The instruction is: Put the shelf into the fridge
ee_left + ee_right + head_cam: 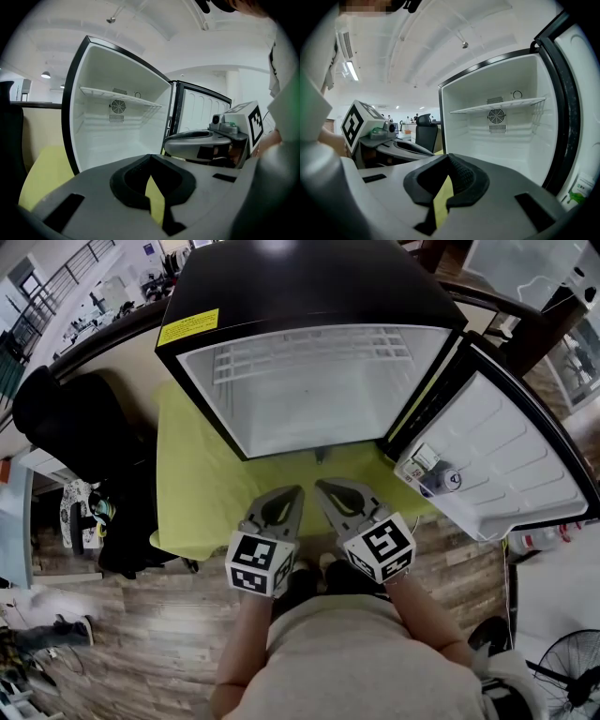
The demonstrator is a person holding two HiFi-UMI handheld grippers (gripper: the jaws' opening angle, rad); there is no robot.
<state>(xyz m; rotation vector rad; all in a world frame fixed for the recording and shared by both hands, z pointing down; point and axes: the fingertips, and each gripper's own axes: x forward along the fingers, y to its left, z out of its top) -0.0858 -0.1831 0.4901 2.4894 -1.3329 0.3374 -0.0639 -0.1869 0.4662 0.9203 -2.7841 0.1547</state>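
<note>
Nearest us, we hold the left gripper point(292, 495) and the right gripper point(326, 489) side by side over the front edge of the yellow-green cloth point(202, 484). Each has its jaws pinched together at the tips with nothing between them. Just beyond stands the black fridge point(309, 277), its door point(511, 465) swung wide to our right, with small items point(433, 470) in the door's bin. The wire shelf point(309, 351) sits level inside the fridge, in its upper part, with the round fan grille point(117, 106) on the back wall just below it
</note>
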